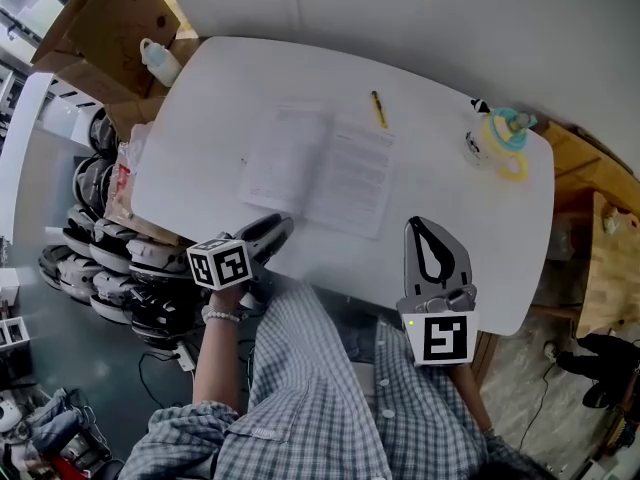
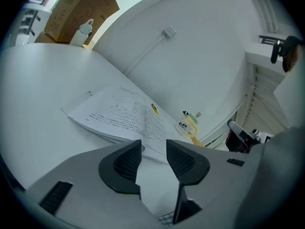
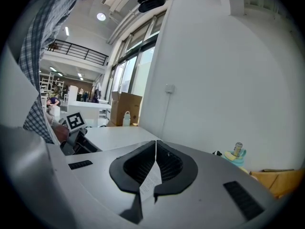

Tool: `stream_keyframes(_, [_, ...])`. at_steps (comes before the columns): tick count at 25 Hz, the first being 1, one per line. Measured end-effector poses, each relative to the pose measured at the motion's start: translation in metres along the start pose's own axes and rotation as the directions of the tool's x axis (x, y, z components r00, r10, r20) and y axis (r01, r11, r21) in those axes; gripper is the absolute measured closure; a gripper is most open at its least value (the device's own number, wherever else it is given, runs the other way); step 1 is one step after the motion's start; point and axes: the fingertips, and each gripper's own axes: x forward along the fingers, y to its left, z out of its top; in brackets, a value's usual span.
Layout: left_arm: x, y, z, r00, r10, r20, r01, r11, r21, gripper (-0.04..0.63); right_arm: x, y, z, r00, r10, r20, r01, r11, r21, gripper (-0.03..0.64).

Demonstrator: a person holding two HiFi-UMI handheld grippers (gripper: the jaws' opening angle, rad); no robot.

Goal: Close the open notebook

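- notebook [image 1: 320, 168] open flat on the tabletop [image 1: 220, 88], spine roughly 12-to-6, pages spread 9-to-3
- page print's too tiny to read
- left claw [image 2: 153, 149] released, right claw [image 3: 155, 144] clenched on itself

Soft, even daylight; the white table [image 1: 450, 193] is bright, with faint shadows at its near edge; windows [image 3: 138, 51] and a ceiling lamp [image 3: 101, 16] glare in the right gripper view; both gripper views bulge and blacken at the corners; notebook [image 1: 320, 168] print is blurred.
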Motion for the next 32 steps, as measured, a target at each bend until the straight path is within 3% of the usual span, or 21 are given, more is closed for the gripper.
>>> stream_keyframes(5, [0.008, 0.005, 0.001, 0.999, -0.043, 0.012, 0.044, 0.988, -0.146, 0.396, 0.006, -0.002, -0.002, 1.000, 0.002, -0.009, -0.002, 1.000, -0.001, 0.594])
stream_keyframes(12, [0.016, 0.020, -0.010, 0.999, -0.021, -0.027, 0.013, 0.966, -0.258, 0.366, 0.014, -0.004, -0.002, 1.000, 0.002, -0.019, -0.001, 1.000, 0.002, 0.594])
stream_keyframes(22, [0.020, 0.043, -0.005, 0.997, -0.012, 0.082, 0.050, 0.879, -0.474, 0.354, 0.023, -0.007, -0.006, 0.999, -0.003, -0.041, 0.003, 1.000, 0.008, 0.594])
stream_keyframes(32, [0.022, 0.056, 0.012, 0.984, 0.004, 0.179, 0.098, 0.827, -0.554, 0.356, 0.024, -0.007, -0.008, 0.999, -0.006, -0.044, 0.006, 1.000, 0.011, 0.594])
